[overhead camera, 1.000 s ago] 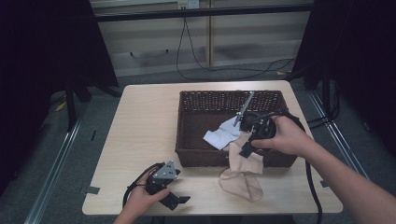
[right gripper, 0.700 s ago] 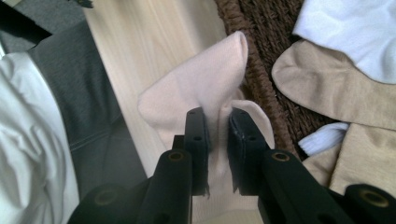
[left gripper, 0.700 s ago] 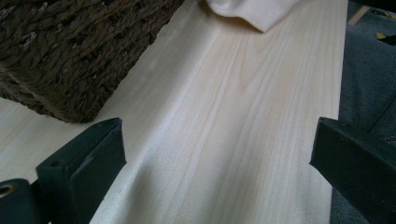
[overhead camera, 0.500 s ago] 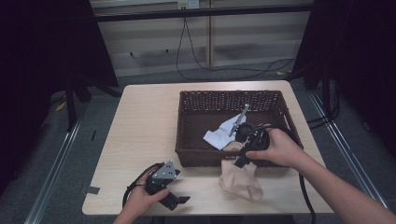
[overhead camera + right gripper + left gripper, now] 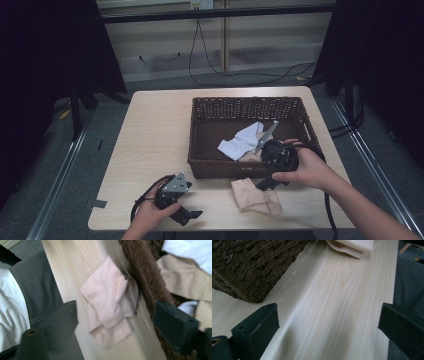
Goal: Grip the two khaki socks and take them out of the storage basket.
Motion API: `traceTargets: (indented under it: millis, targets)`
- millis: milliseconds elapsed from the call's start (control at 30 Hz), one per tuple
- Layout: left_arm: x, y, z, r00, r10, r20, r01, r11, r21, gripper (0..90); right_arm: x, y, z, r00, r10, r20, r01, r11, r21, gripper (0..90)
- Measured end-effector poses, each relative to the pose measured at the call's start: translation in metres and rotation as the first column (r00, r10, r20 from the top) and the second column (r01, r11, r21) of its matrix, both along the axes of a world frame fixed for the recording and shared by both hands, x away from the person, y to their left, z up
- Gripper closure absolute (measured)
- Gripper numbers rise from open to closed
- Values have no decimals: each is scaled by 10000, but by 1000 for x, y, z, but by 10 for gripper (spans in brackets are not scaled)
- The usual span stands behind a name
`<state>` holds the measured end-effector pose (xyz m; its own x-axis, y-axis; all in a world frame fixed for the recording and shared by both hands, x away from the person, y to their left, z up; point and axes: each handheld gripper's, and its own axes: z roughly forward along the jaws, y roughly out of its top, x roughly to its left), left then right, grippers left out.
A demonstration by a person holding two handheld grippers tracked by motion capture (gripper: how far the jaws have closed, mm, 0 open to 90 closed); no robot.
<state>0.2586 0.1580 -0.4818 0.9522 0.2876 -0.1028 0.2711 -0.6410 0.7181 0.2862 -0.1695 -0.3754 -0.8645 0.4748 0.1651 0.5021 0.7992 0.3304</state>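
You're working at a pale wooden table [image 5: 150,145] with a straight, fine grain running along it. On it is sitting a dark brown wicker basket [image 5: 202,165], rectangular, with a chunky woven wall that looks rough and ropey up close in the left gripper view. Inside the basket a white cloth [image 5: 242,142] is lying crumpled, and a tan cloth [image 5: 185,282] is bunched under it, soft and matte.

Just outside the basket's near wall, a beige sock [image 5: 255,197] is lying flat on the table, thin knit, folded over on itself, one edge touching the wicker. In the high view its long axis is running from the basket wall toward your edge of the table, angling slightly right.

Your right gripper [image 5: 115,322] is hovering over that sock with its jaws spread wide and nothing between them; your right hand [image 5: 305,167] is wrapped around its body at the basket's near rim. Your left gripper [image 5: 187,216] is resting low near the table's front edge, jaws also spread apart and empty, aimed along the tabletop toward the basket corner.
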Motion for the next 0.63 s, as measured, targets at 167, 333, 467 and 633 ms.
traceTargets:
  millis: [167,333,467,633]
  targets:
    - [0,0,0,10000,9,2,-9,10000,4,26,-9,-14,-9,9997,-192,-137,195,9995,247,159]
    - [0,-1,1,10000,-25,-16,25,9998,201,26,-15,-29,-22,9990,-429,-102,433,9982,416,128]
    - [0,-1,1,10000,-56,-48,57,9996,261,26,-22,-34,-27,9987,-475,181,466,9978,474,112]
    - [0,-3,0,10000,-26,-23,26,9999,103,26,-29,-39,-33,9984,-493,291,468,9956,815,111]
